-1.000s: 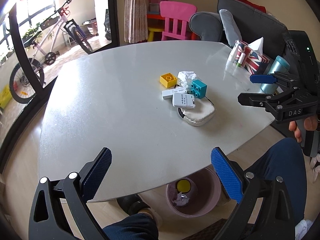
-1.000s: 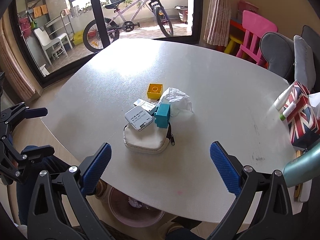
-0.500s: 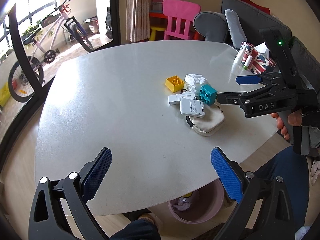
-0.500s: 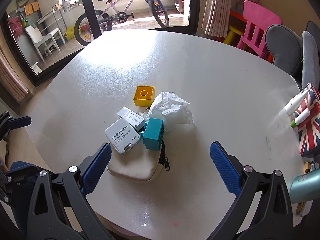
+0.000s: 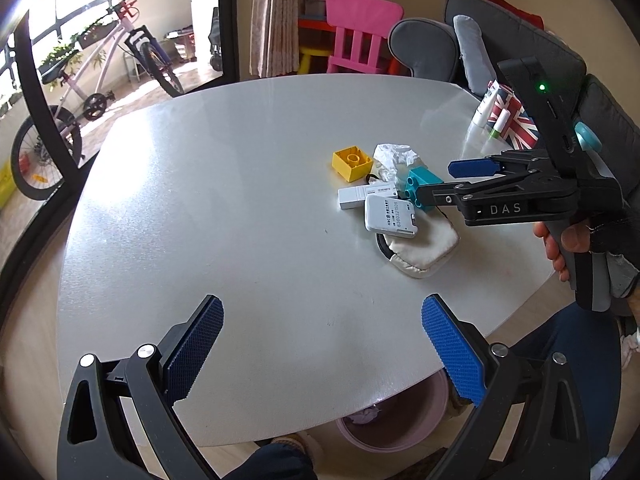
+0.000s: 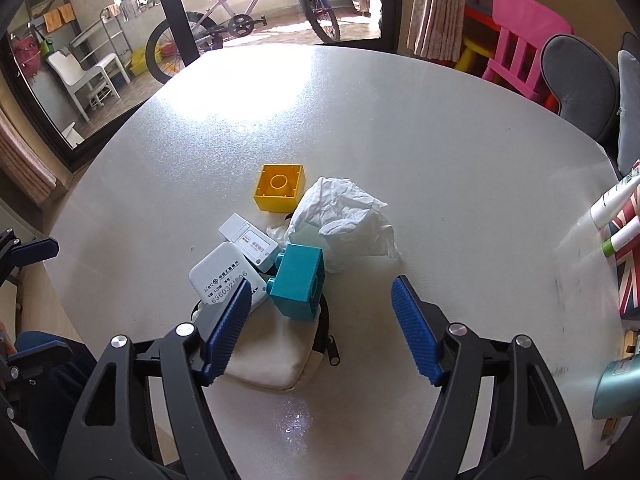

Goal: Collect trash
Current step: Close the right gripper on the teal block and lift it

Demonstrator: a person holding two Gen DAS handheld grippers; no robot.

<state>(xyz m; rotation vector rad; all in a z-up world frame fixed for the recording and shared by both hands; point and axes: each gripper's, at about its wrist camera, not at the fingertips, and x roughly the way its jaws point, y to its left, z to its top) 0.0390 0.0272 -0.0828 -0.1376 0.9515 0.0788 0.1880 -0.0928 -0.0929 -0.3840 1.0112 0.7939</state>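
A crumpled white tissue (image 6: 340, 220) (image 5: 390, 158) lies mid-table in a small pile. Around it are a yellow brick (image 6: 280, 186), a teal brick (image 6: 300, 280), two white card devices (image 6: 224, 276) and a cream zip pouch (image 6: 272, 356). My right gripper (image 6: 320, 312) (image 5: 442, 180) hovers low over the pile's near side. Its jaws are closing, with the teal brick and pouch beneath the gap and neither pad pressing on anything. Nearer the front edge of the table, my left gripper (image 5: 324, 340) is open and holds nothing. A pink bin (image 5: 384, 420) with scraps stands under that edge.
At the table's right edge are a Union Jack tissue box (image 6: 630, 264), two white tubes (image 6: 612, 204) and a teal bottle (image 6: 616, 388). A pink chair (image 5: 362, 36), a grey sofa and a bicycle (image 6: 240, 20) stand beyond. A person's hand (image 5: 568, 240) holds the right gripper.
The right gripper has come forward and down over the pile, and its jaws have narrowed. The left gripper has shifted slightly; the objects lie as before.
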